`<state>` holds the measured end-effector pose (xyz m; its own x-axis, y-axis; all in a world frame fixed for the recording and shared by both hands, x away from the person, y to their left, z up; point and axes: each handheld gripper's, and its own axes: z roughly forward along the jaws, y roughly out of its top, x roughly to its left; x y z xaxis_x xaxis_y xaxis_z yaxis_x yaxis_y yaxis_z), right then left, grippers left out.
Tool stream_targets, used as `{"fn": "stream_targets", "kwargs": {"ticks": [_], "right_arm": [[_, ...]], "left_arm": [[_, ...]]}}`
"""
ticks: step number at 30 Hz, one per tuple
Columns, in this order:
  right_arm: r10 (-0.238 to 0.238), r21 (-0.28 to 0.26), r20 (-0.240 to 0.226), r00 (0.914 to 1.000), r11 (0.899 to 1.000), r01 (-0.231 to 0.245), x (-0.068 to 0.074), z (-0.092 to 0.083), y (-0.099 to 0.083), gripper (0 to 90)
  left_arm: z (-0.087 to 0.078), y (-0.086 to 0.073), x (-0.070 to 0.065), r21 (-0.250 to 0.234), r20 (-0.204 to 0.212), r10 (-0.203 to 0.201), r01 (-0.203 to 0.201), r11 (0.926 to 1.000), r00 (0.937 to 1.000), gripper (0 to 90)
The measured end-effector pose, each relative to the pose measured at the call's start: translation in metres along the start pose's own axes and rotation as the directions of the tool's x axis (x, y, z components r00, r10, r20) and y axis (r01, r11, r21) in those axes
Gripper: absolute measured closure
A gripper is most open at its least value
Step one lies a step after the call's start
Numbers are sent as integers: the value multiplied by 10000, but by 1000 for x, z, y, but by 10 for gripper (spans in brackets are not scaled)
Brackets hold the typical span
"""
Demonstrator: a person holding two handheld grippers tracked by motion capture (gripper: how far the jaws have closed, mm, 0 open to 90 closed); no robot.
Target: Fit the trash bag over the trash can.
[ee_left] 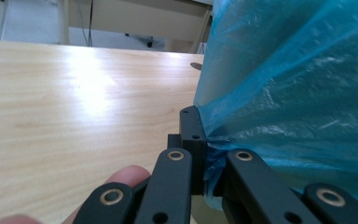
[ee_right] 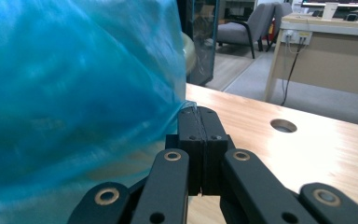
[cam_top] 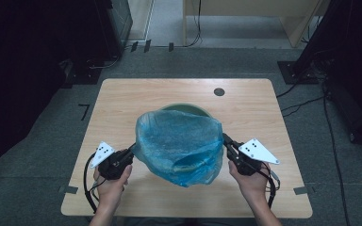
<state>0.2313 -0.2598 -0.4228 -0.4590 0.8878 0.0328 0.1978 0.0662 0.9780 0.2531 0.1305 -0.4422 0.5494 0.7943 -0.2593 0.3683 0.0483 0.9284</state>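
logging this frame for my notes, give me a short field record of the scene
work: blue bag held stretched over a green bin
left gripper: shut on the bag's left edge
right gripper: shut on the bag's right edge
bag: crinkled, see-through, hides most of the bin
bin: its rim shows behind the bag
table: light wood, round hole at the far right

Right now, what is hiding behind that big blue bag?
Behind the blue bag, a curved strip of a pale green rim peeks out. It looks like a bin or bowl, but the bag covers the rest, so what is inside it stays hidden.
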Motion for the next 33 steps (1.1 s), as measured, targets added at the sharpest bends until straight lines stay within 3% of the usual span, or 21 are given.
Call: {"fn": "stream_targets", "kwargs": {"ticks": [4, 5, 7, 9, 12, 13, 17, 19, 21, 24, 26, 29, 33], "right_arm": [[-46, -512, 0, 10000, 9987, 46, 3, -1, 14, 900], [-45, -627, 11, 10000, 9980, 45, 3, -1, 18, 900], [1, -647, 145, 9999, 9979, 9, 3, 1, 22, 900], [50, -402, 355, 9994, 9992, -36, 1, 8, 21, 900], [312, 499, 498, 9983, 9982, -336, -4, 25, 7, 900], [380, 763, 469, 9982, 9962, -415, -5, 29, 1, 900], [426, 1554, 312, 9986, 9867, -469, -2, 39, -19, 900], [628, 1740, 288, 9976, 9825, -669, -6, 39, -28, 900], [818, 1559, 260, 9963, 9841, -849, -12, 33, -30, 892], [932, 691, 144, 9955, 9932, -939, -23, 14, -22, 813], [695, -32, 107, 9975, 9976, -694, -25, -2, -10, 799], [260, -877, -114, 9996, 9958, -269, -17, -20, 10, 777], [-218, -1723, -709, 9972, 9850, 93, 3, -35, 31, 735]], "left_arm": [[3, 8, -4, -106, 26, 15, -15, 9999, 10000, 762], [6, 8, -4, 83, -205, -48, 50, 10000, 9998, 764], [13, 4, 2, 704, -286, -709, 728, 9949, 9971, 829], [21, -4, 8, 1150, -319, -1241, 1270, 9852, 9918, 900], [34, -19, 9, 1840, -185, -1622, 1628, 9693, 9866, 900], [38, -23, 7, 2095, -126, -1598, 1589, 9648, 9871, 900], [46, -28, 1, 2513, -184, -1380, 1381, 9580, 9903, 900], [46, -29, 0, 2410, -195, -1415, 1420, 9601, 9897, 897], [43, -28, 2, 2214, -121, -1357, 1350, 9658, 9907, 874], [34, -25, 6, 1521, 25, -1329, 1309, 9797, 9911, 832], [29, -22, 7, 1129, 114, -1262, 1241, 9858, 9919, 812], [24, -17, 4, 723, 225, -1143, 1124, 9910, 9932, 797], [22, -16, 2, 615, 234, -1046, 1030, 9928, 9942, 796]]}}
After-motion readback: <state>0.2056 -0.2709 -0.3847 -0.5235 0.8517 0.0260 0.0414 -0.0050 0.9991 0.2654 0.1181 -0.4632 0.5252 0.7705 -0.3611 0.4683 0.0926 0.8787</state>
